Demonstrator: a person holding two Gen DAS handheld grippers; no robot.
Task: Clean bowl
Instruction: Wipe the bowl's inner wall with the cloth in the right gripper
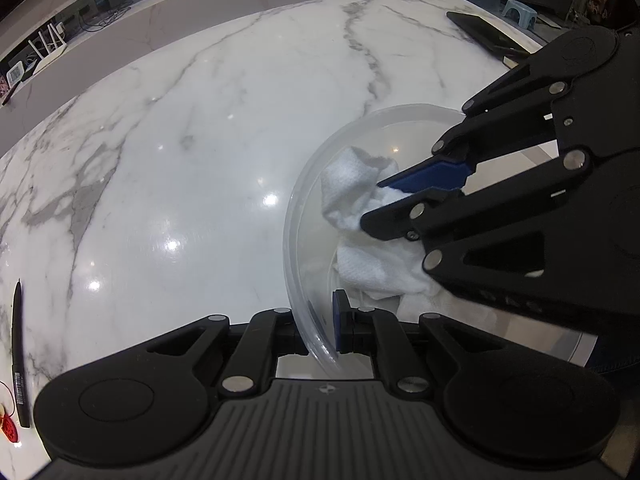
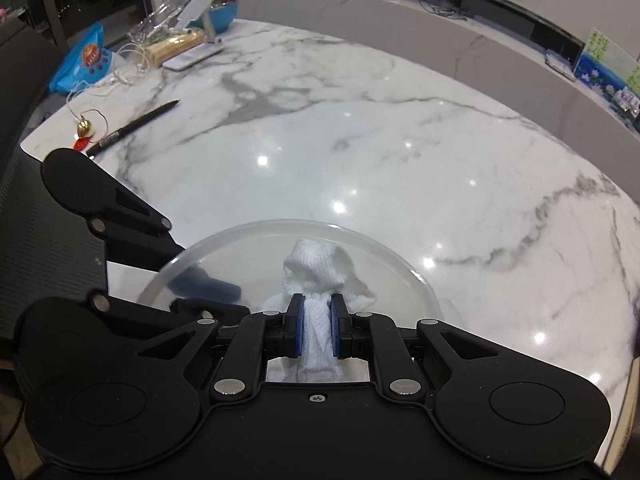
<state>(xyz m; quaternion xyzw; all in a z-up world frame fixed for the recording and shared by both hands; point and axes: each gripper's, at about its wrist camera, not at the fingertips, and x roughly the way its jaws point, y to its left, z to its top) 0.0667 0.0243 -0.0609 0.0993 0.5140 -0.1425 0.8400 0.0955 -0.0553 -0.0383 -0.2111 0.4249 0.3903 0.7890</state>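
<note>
A clear plastic bowl [image 1: 296, 216] is tilted up on the marble table. My left gripper [image 1: 320, 326] is shut on its near rim, one finger outside and one inside. My right gripper [image 1: 386, 196] reaches in from the right, shut on a white cloth [image 1: 348, 184] pressed against the bowl's inner wall. In the right wrist view the cloth [image 2: 318, 270] bunches between my blue pads, my right gripper [image 2: 318, 326] is inside the bowl [image 2: 404, 270], and my left gripper [image 2: 212, 294] grips the rim at left.
A black pen [image 1: 18, 356] and a red charm [image 1: 8, 428] lie at the table's left edge. A dark phone [image 1: 480, 32] lies far right. In the right wrist view a pen [image 2: 132, 128], blue bag [image 2: 82, 64] and phone stand [image 2: 196, 40] sit at far left.
</note>
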